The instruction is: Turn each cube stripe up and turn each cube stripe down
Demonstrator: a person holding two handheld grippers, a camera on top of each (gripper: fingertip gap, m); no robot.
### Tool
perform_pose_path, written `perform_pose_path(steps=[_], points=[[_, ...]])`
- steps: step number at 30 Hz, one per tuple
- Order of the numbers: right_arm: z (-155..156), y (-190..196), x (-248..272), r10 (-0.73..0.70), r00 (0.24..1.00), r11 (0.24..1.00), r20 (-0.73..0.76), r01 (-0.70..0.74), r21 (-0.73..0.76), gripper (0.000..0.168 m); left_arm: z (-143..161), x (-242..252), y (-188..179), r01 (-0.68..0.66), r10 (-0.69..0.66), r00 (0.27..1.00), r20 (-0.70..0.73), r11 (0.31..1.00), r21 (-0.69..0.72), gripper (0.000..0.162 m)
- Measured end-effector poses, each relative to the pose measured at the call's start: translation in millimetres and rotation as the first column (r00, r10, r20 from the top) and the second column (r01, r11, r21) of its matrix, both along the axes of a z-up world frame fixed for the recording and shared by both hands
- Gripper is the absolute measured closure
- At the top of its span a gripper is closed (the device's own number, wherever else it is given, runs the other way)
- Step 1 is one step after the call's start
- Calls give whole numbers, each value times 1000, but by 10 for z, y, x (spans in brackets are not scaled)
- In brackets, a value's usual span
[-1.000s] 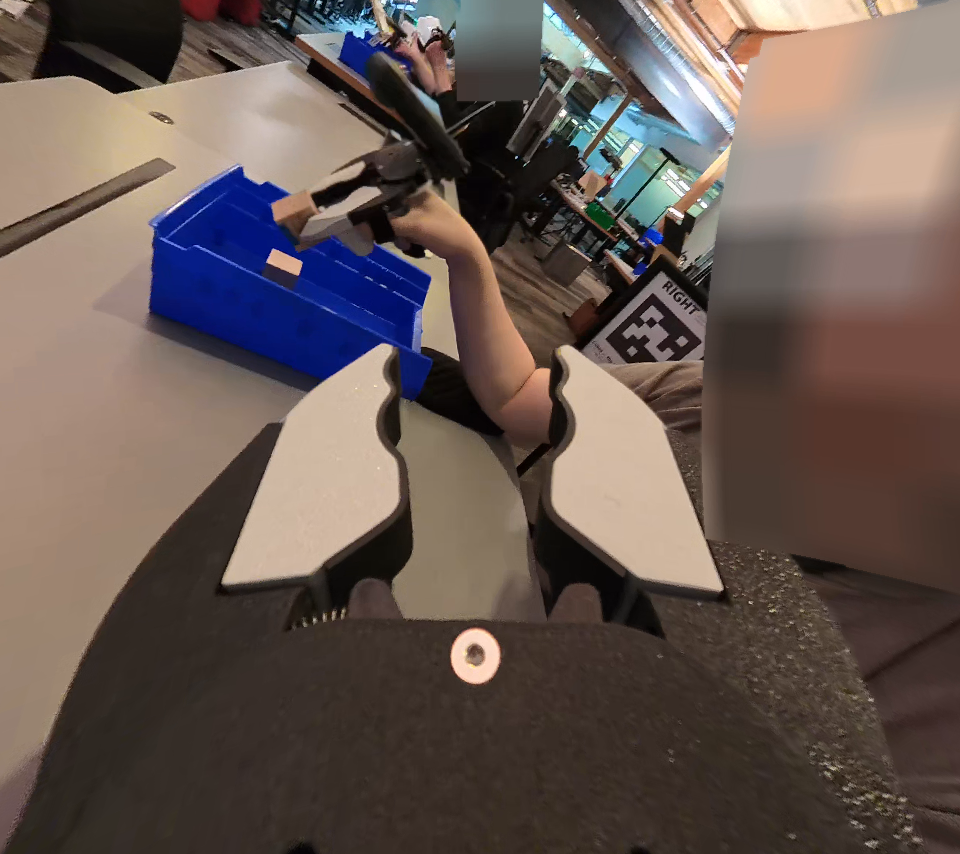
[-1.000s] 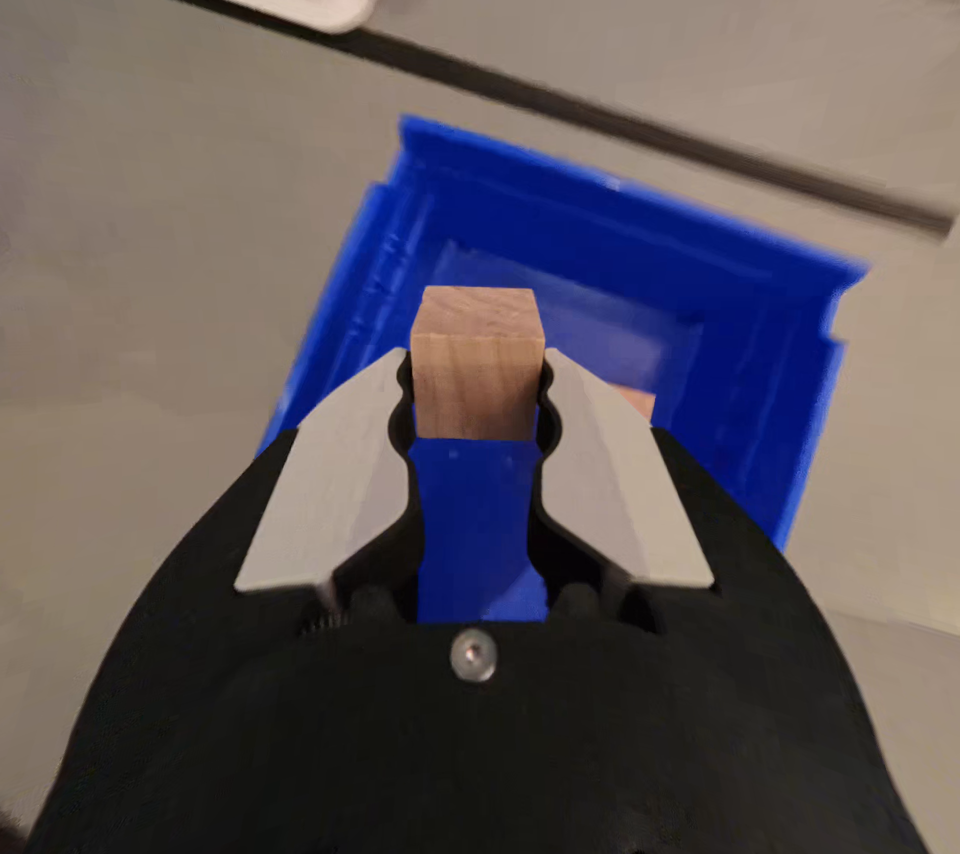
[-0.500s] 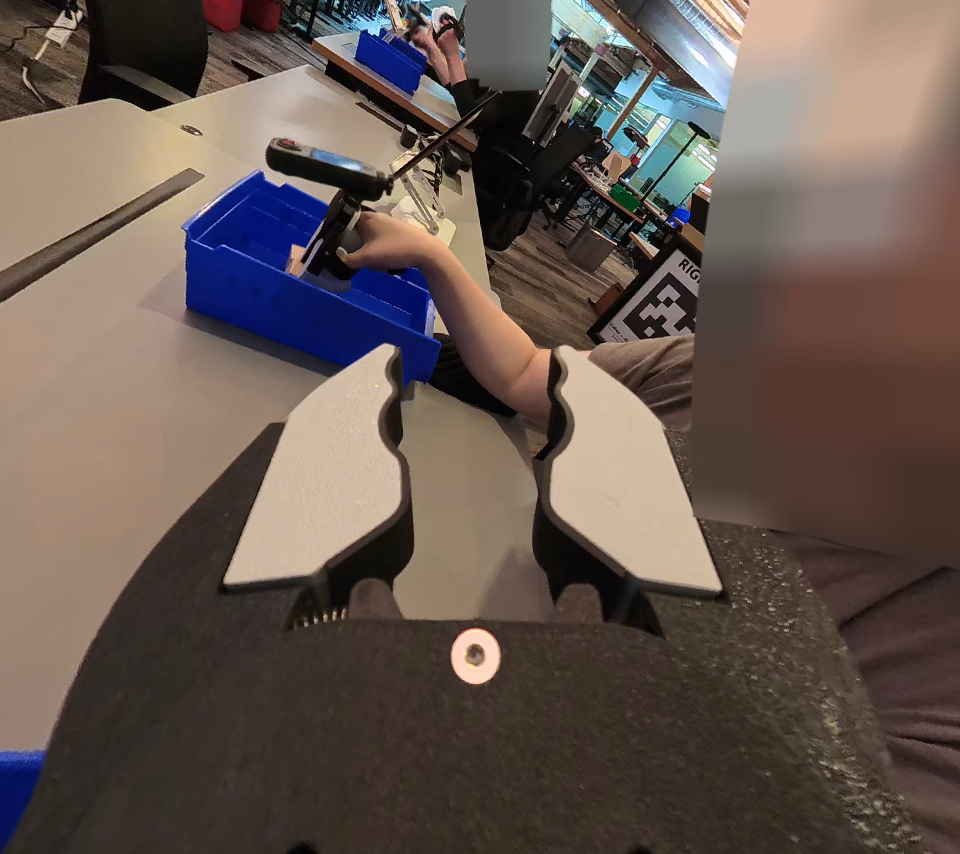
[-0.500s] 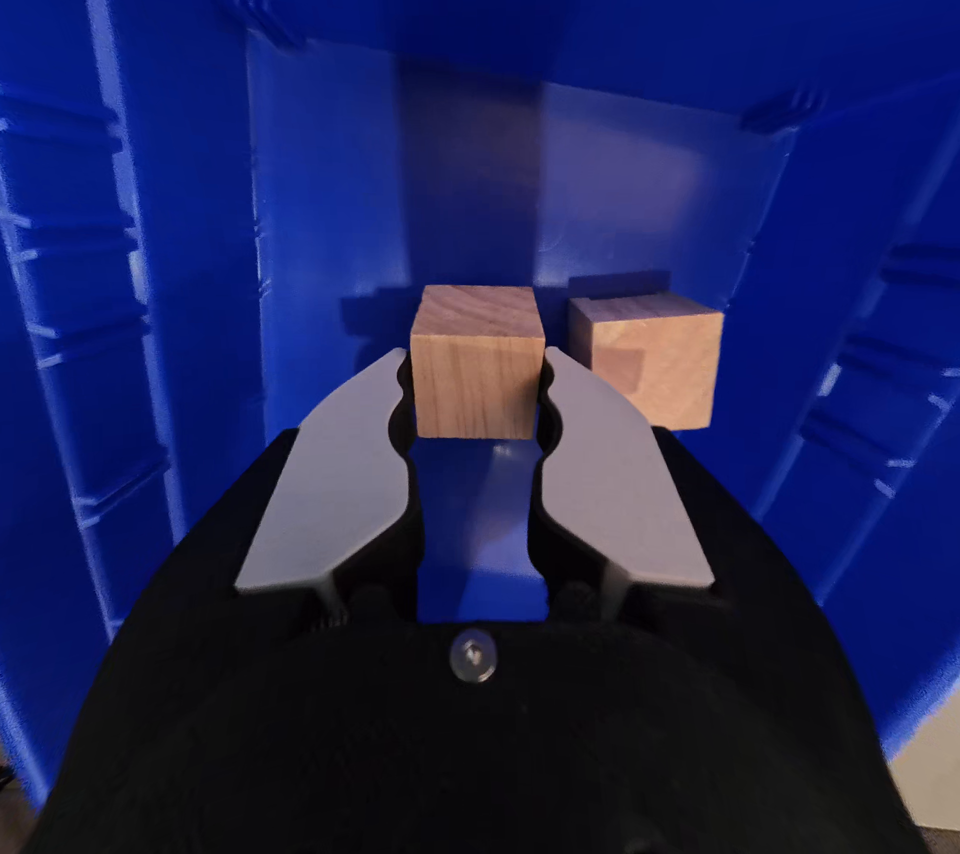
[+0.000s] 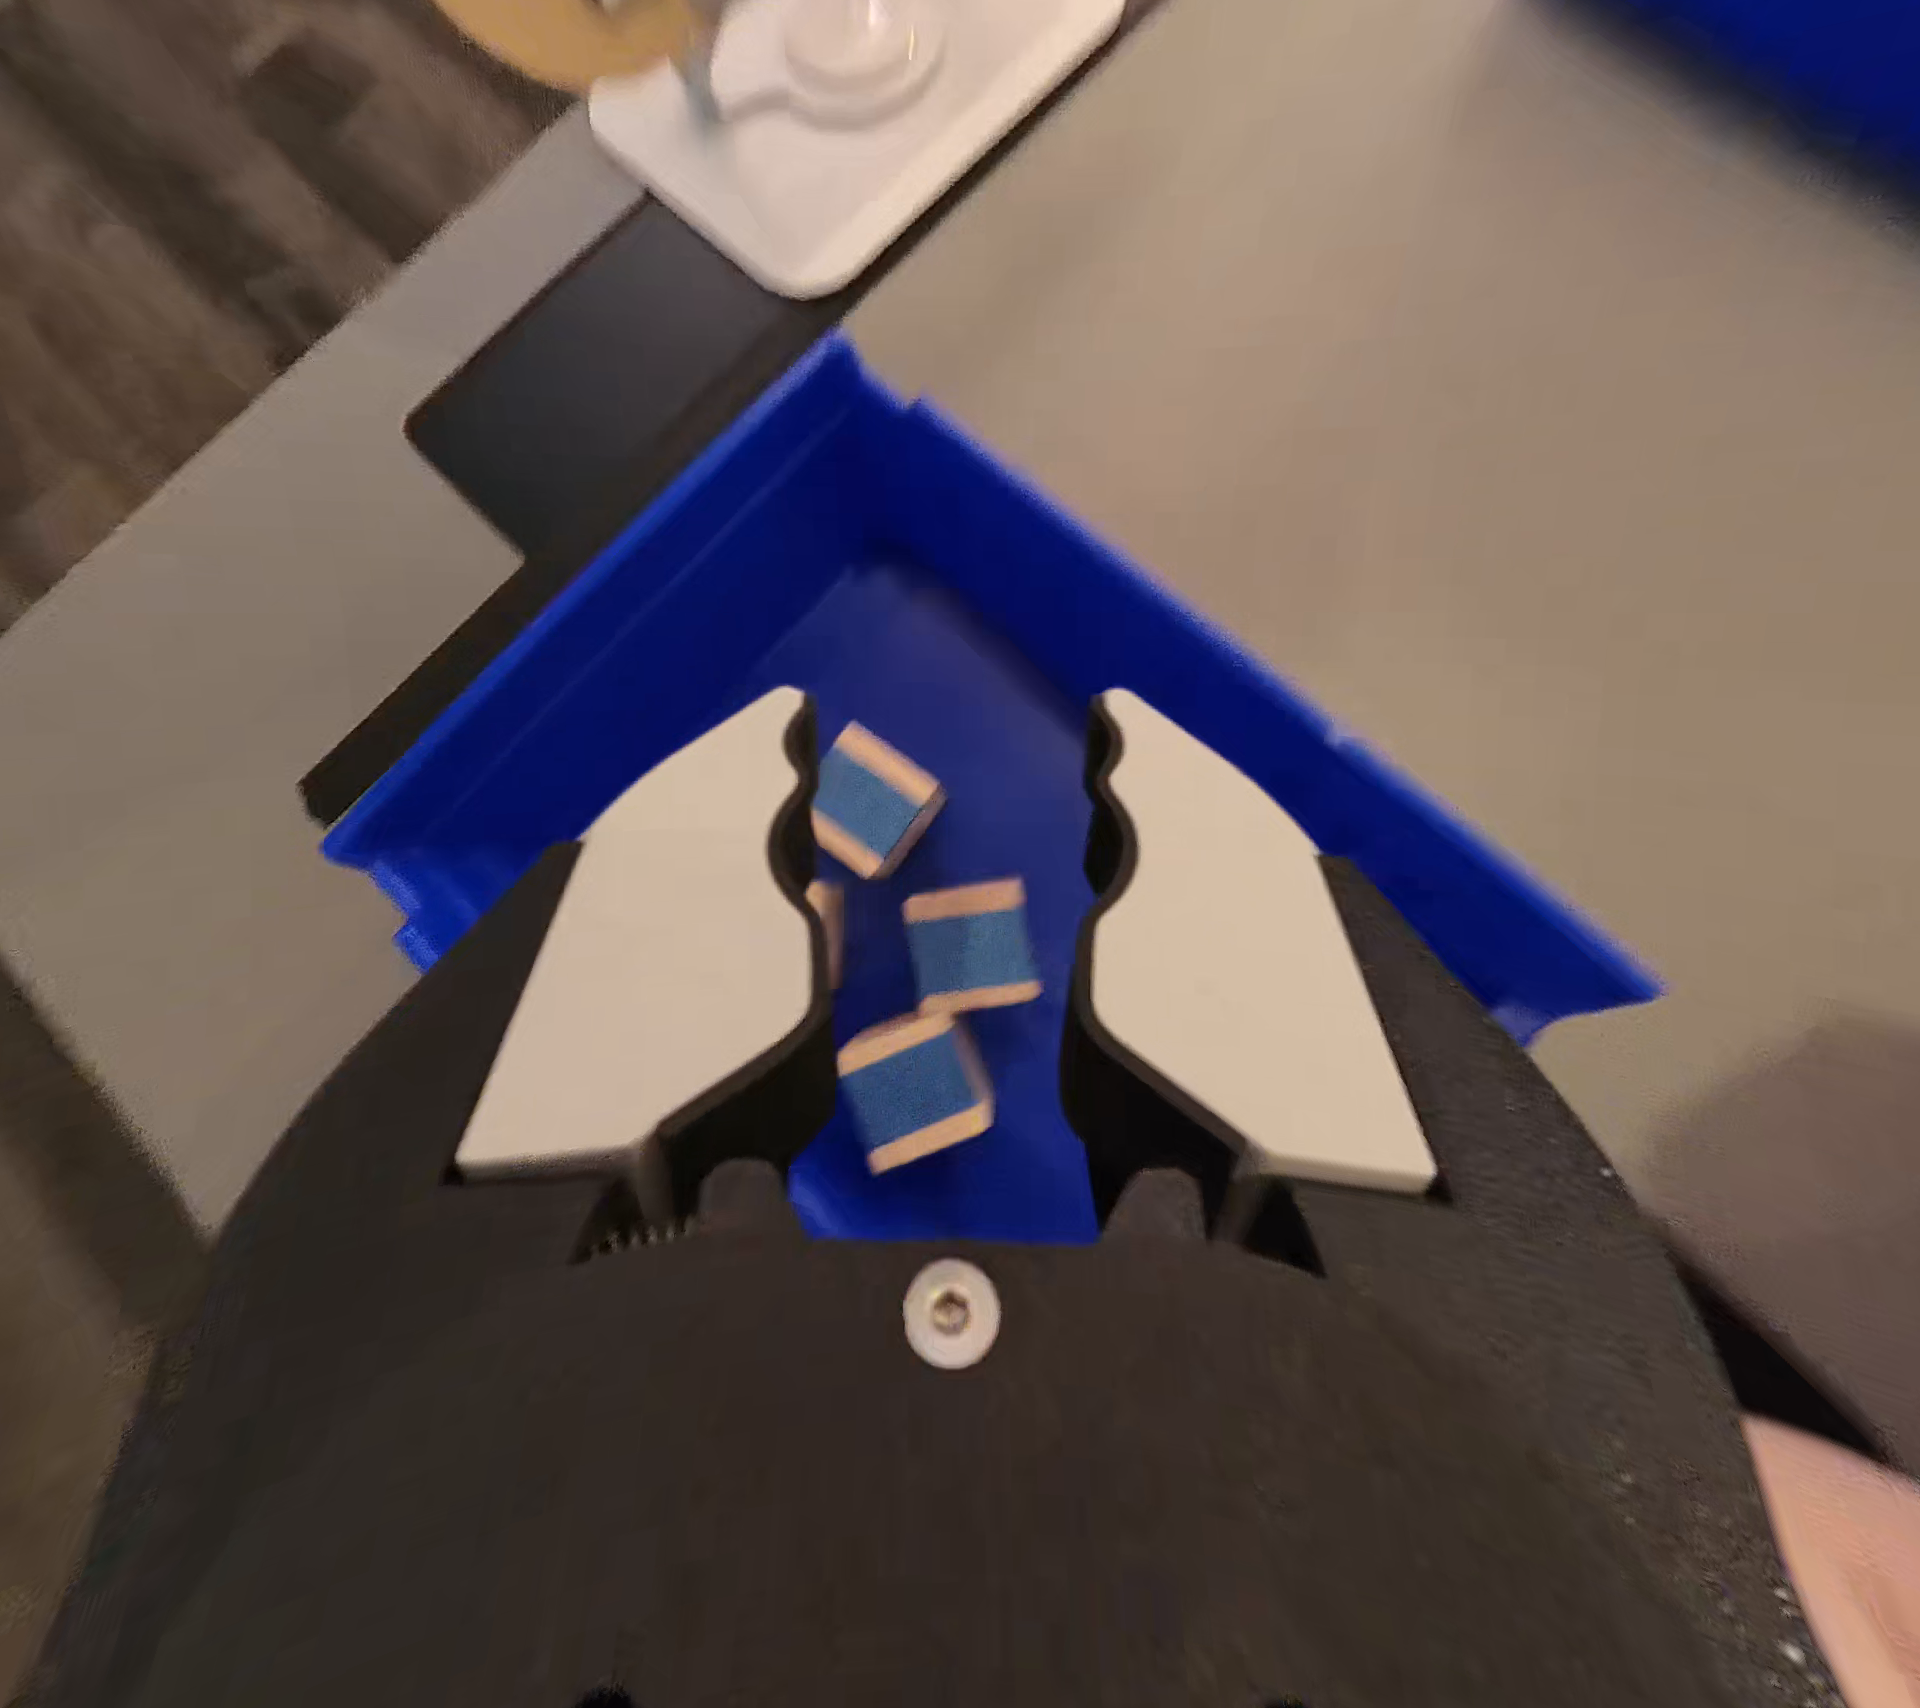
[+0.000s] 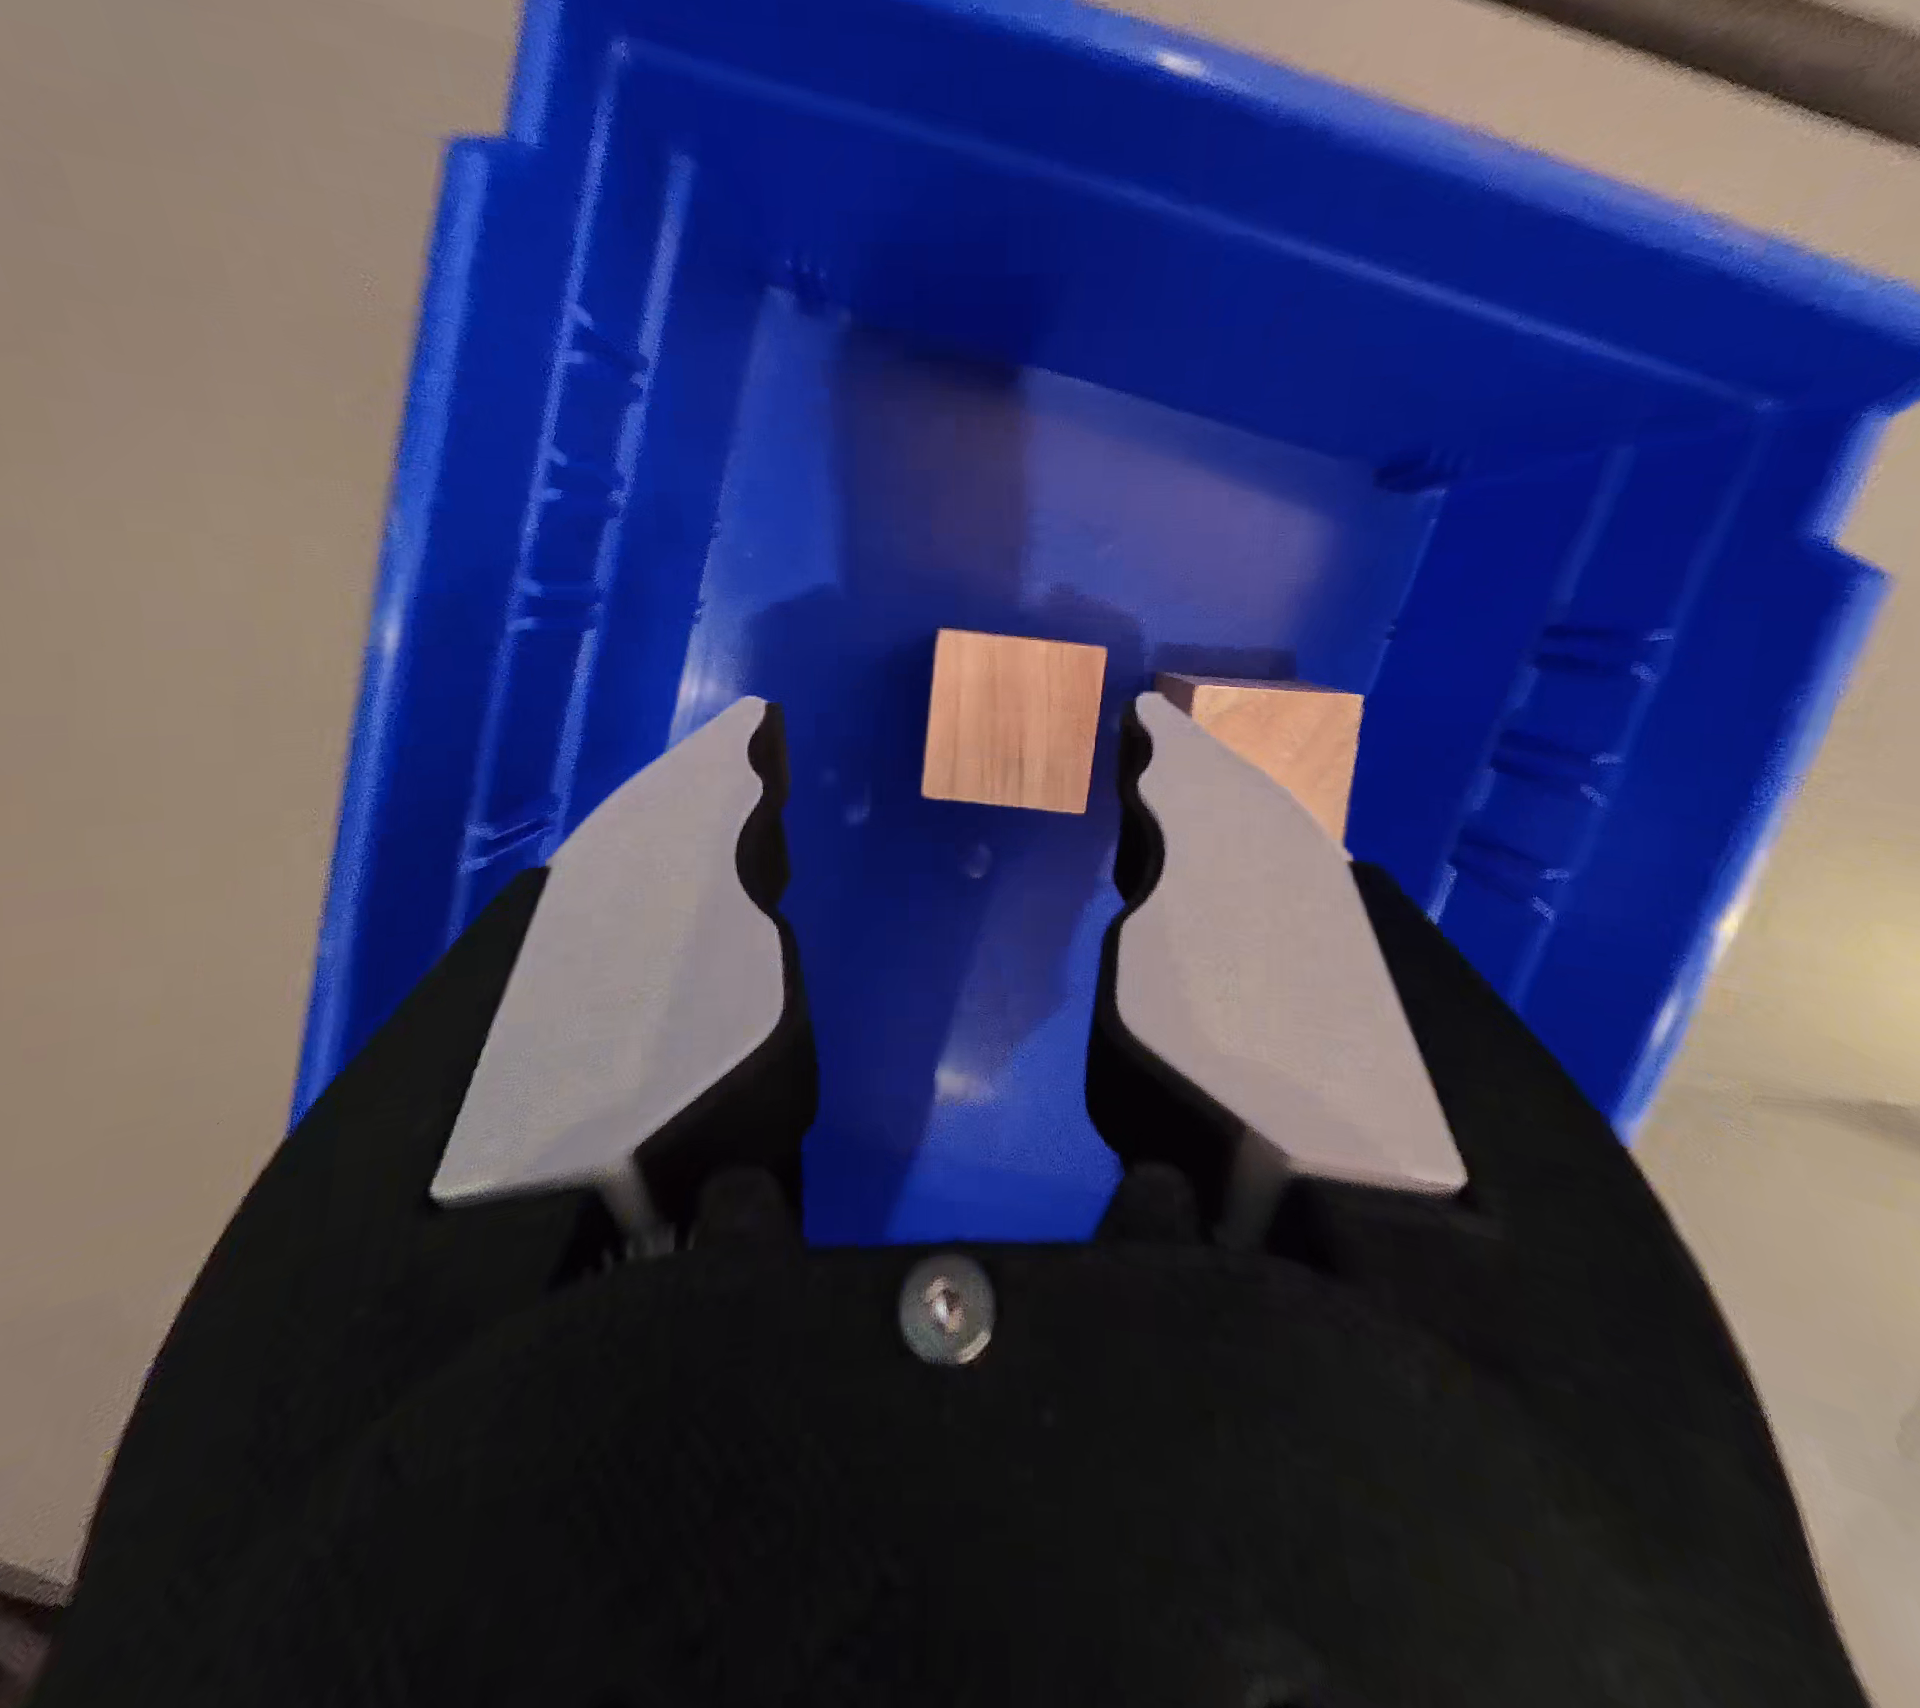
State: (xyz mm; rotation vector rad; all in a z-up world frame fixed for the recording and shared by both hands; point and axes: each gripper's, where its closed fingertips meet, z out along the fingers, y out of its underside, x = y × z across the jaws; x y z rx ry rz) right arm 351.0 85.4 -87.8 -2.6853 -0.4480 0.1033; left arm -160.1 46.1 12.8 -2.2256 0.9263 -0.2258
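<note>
Two blue bins appear, one under each gripper, and their contents differ by view. The left wrist view alone shows cubes with a blue stripe facing up: three lie loose on the floor of a blue bin (image 5: 665,671), the farthest cube (image 5: 871,798) beside the left finger, a middle cube (image 5: 971,946) and a nearest cube (image 5: 911,1092) just beside each other, each a blue band edged by pale wood. A fourth pale sliver peeks from behind the left finger, too hidden to tell. This view is blurred. It also takes in a white stand base (image 5: 862,100) beyond the bin on the grey table (image 5: 1351,411).

The right wrist view alone shows plain wooden faces: a bare cube (image 6: 1013,720) and a second bare cube (image 6: 1288,744) stand near each other on the floor of the other blue bin (image 6: 935,131), the second partly behind the right finger.

The left gripper (image 5: 945,713) hangs wide apart and empty above its bin; the right gripper (image 6: 951,718) is likewise spread wide, gripping nothing
</note>
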Motion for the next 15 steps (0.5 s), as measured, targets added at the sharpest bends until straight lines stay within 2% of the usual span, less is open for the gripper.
perform_pose_path(steps=[3, 6, 10, 12, 15], points=[[150, -39, 5, 2, 1000, 999, 1, -2, 45, 105, -391, -296, 141, -52, 46, 974, -220, 998, -20, 105], [181, -78, 6, 21, 1000, 999, 15, -22, 45, 105, -656, -403, 270, -162, 121, 953, -278, 978, -129, 97], [111, -100, 4, 52, 998, 998, 42, -53, 15, 102, -935, -298, 352, -40, -8, 949, -314, 988, -149, 98], [69, -106, -2, 61, 997, 998, 53, -61, -2, 102, -1060, -326, 350, -12, -46, 937, -346, 986, -164, 100], [45, -101, -41, 80, 995, 997, 63, -80, -9, 102, -1207, -309, 298, 15, -90, 945, -316, 972, -233, 98]])
